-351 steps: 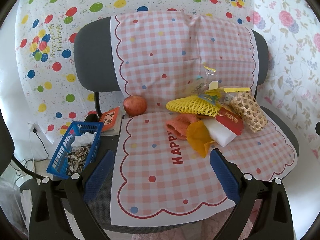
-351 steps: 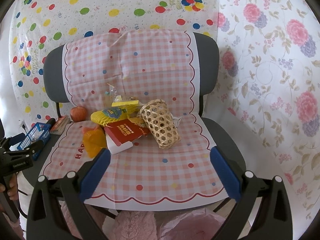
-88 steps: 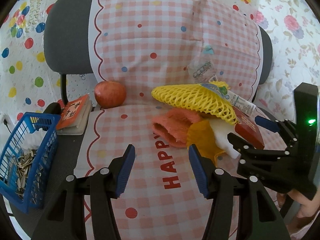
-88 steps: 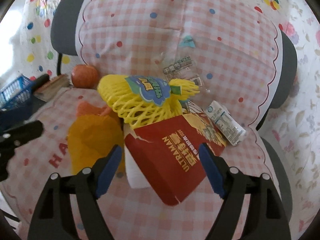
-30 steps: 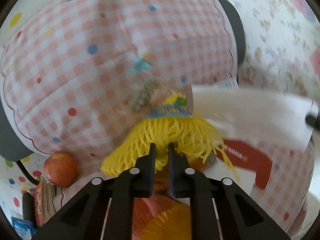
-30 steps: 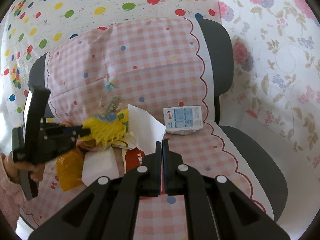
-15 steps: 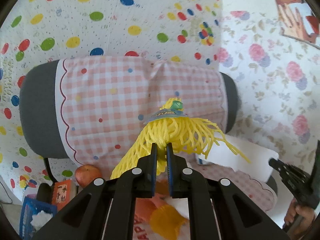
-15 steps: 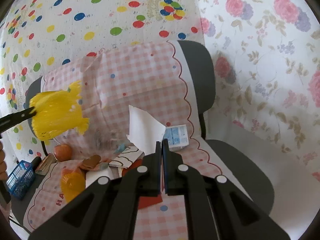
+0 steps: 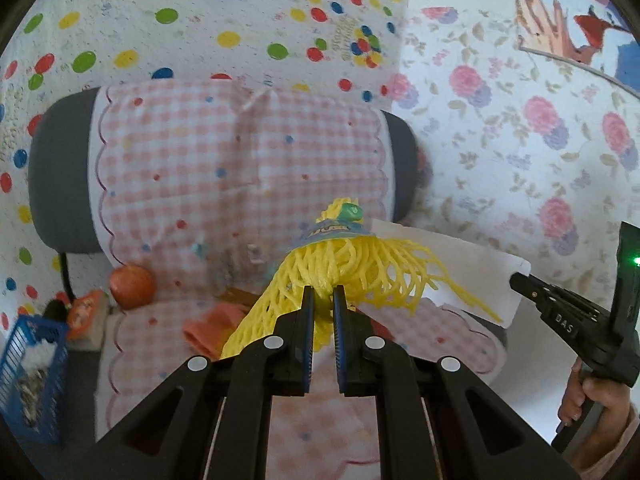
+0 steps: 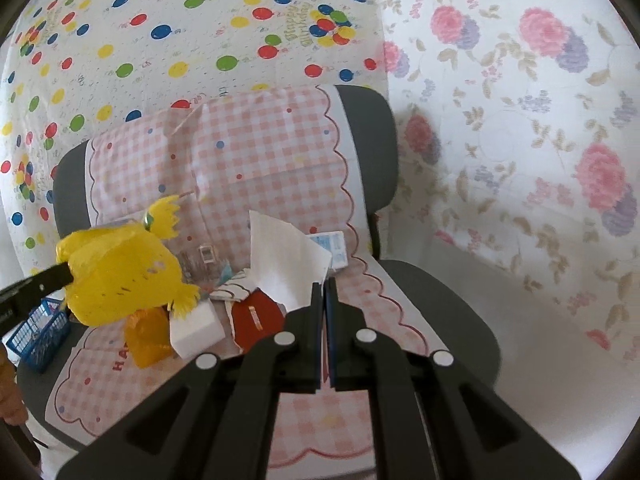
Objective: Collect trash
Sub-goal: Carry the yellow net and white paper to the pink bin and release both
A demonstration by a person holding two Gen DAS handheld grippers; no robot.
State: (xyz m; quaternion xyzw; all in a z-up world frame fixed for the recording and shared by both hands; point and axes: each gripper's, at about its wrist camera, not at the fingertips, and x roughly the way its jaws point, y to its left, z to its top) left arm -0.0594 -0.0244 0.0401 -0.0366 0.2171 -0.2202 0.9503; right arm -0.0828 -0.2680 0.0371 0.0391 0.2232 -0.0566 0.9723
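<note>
Nearest, we list the left gripper (image 9: pixel 323 295): fingers narrow, clamped on a bunch of yellow net (image 9: pixel 348 268), which hangs lifted above the seat; a blue label with a green tip tops it.

Next, the right gripper (image 10: pixel 323 286): fingers pressed together on the lower corner of a white paper (image 10: pixel 286 258), which stands up from the tips, clear of the seat. In the left view the same paper shows behind the net, with the right gripper at the frame's right edge and a hand (image 9: pixel 596 396) below it.

On the seat of the chair (image 10: pixel 440 304), over a pink checked cover (image 10: pixel 260 160), we count, front to back: an orange wrapper (image 10: pixel 146 338), a white block (image 10: pixel 196 326), a red packet (image 10: pixel 256 314), a clear wrapper (image 10: pixel 204 260), and a small white-and-blue carton (image 10: pixel 334 248) against the backrest.

At the seat's left edge: an apple (image 9: pixel 132 286), a small orange book (image 9: pixel 86 312), and a blue basket (image 9: pixel 26 372) holding seed shells.

Farthest: a balloon-print sheet (image 10: pixel 180 40) on the left and a floral sheet (image 10: pixel 520 100) on the right.
</note>
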